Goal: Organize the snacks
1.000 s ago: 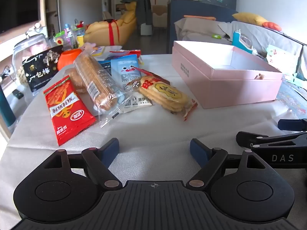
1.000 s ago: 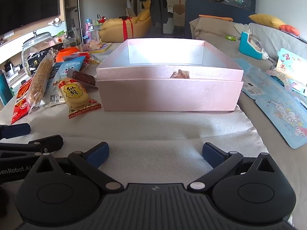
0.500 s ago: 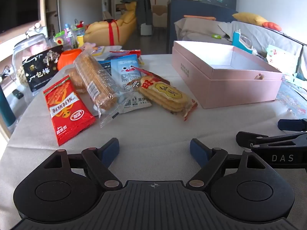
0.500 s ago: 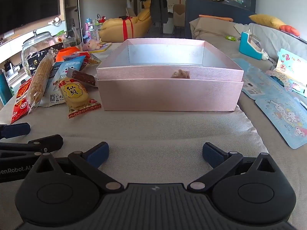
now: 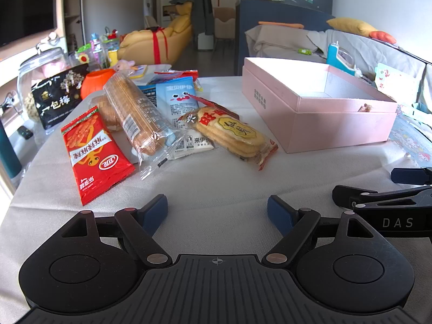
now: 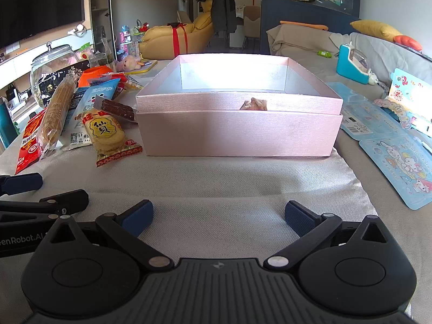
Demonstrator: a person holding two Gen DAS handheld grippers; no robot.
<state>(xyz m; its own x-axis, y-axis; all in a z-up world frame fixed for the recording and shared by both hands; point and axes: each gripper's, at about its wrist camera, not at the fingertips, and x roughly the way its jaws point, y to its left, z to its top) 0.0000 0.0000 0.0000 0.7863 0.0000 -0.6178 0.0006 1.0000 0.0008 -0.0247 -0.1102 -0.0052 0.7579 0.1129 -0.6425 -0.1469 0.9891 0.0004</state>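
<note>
Resting low over the grey woven tablecloth (image 5: 216, 189), the left gripper (image 5: 217, 210) is seen with its blue-padded fingers spread wide and nothing between them; the right gripper (image 6: 218, 216) is in the same condition, spread and empty, and it faces the pink rectangular cardboard box (image 6: 237, 124). The box stands without a lid, and its inside looks empty as far as can be seen. The snacks are gathered left of the box: a red foil snack packet (image 5: 91, 154), a long clear-wrapped roll of brown biscuits (image 5: 135, 113), a pale blue and white sachet (image 5: 181, 102) and a rice cracker pack with yellow label and red ends (image 5: 235, 135), which lies nearest to the box. A dark brown bar in clear wrap (image 6: 116, 108) is placed just beside the box wall.

It is judged that no snack is packed yet and that a first pick is to be chosen. The rice cracker pack could be taken first by the left gripper, being closest and unobstructed. It should be gripped across its narrow width, near the middle, with light pressure, because crackers can be broken easily. The roll partly rests on the sachet, so the roll should be lifted before it.
</note>
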